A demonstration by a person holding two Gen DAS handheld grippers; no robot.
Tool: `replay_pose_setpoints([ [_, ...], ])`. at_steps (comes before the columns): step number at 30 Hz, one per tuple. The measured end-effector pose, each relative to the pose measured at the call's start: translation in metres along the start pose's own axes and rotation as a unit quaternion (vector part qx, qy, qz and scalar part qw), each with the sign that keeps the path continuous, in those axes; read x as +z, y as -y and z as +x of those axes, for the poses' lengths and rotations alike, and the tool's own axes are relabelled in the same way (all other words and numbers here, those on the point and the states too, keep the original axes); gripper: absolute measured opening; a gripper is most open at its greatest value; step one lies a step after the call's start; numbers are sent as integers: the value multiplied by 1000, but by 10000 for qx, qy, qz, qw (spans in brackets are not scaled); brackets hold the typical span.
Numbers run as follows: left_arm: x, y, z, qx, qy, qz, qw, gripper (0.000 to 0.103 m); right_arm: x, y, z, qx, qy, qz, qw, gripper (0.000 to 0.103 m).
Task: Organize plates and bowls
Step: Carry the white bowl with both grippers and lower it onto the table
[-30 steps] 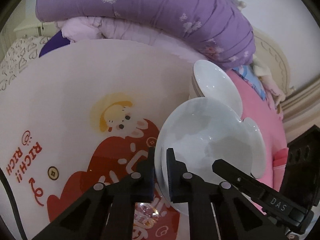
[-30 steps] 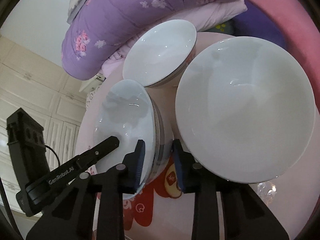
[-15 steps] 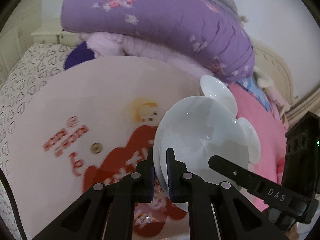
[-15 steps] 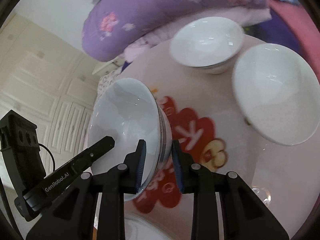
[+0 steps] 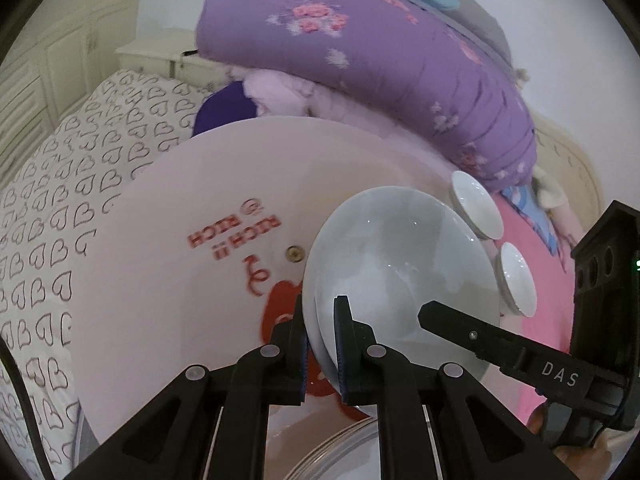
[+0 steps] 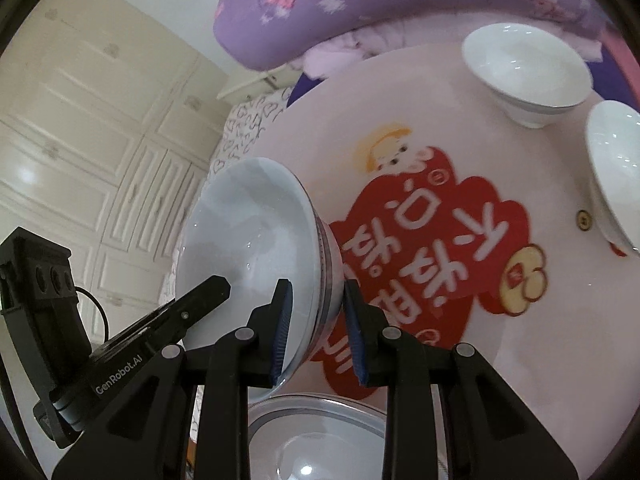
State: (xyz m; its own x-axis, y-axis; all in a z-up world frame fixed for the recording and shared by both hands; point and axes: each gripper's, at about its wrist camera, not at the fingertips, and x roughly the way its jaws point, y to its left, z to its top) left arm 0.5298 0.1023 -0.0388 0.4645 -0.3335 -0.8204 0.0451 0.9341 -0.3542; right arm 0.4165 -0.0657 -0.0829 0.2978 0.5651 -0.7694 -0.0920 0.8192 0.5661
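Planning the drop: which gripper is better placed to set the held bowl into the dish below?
Probably right: left gripper and right gripper both clamp the bowl, but the dish sits centred under the right.

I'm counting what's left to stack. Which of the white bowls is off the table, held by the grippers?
The tilted bowl, clamped at its rim by both the left gripper and right gripper. The other two bowls sit untouched across the table.

Two bowls (image 6: 524, 68) on round table (image 6: 400, 96), far right side, bedding (image 6: 360, 4) behind, dish (image 6: 316, 440) at near edge
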Motion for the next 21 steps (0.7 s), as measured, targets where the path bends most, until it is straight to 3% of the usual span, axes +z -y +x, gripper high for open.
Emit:
replay_pose_setpoints([
  [8,-9,-19,-5,151,-16,-271,9995,8,4,-11,30,11,-300,-226,9993,26],
  [21,1,-24,29,284,-243,-370,9986,8,4,-4,57,-138,-639,-294,9974,26],
])
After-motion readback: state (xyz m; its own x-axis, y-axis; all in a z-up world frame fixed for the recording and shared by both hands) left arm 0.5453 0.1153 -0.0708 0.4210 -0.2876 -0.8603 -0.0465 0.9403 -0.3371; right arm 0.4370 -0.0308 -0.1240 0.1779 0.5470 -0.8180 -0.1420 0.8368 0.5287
